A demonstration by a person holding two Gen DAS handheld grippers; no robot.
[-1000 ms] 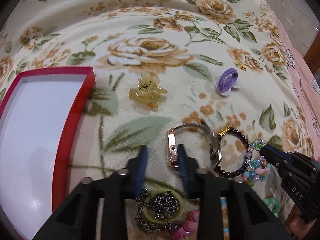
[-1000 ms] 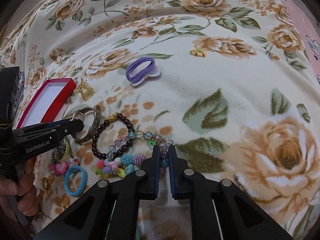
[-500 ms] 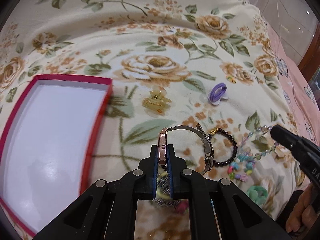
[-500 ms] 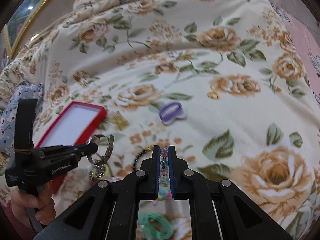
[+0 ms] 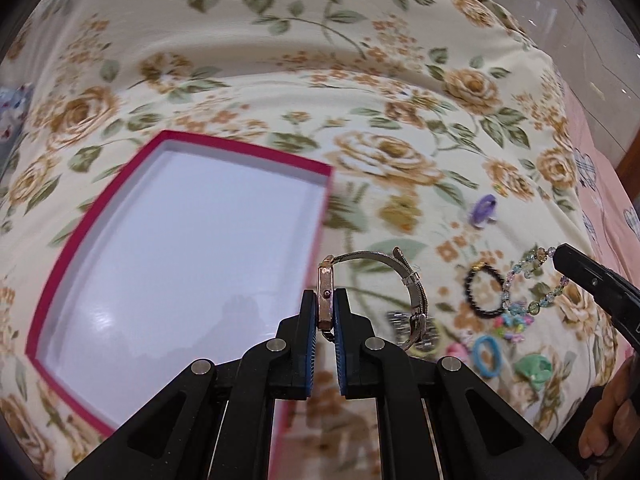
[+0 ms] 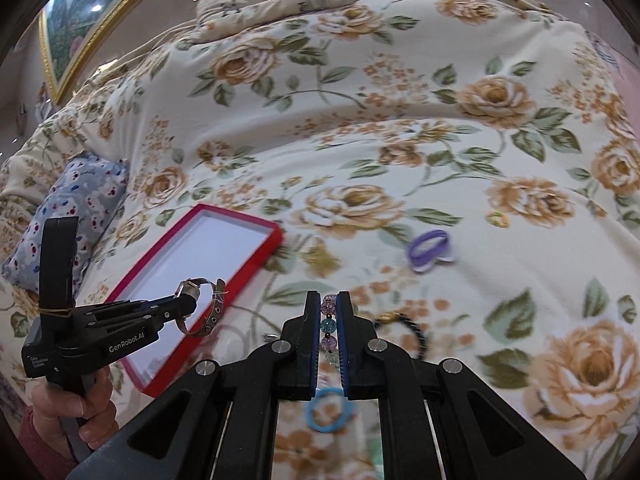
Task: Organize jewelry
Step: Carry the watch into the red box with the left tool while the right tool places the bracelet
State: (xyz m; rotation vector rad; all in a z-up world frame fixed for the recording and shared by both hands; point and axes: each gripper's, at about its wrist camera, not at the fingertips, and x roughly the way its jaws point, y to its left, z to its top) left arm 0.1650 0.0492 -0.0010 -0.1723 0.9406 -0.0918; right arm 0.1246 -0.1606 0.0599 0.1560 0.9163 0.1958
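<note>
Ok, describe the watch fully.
The watch has a slim rose-gold case and a silvery mesh band, fastened into a loop, with a buckle hanging low. The left tongs are shut on the case, edge-on between the blue pads, holding it off the floral bedspread. From the right wrist view it hangs in front of the red tray. Only the pads touch it.
</note>
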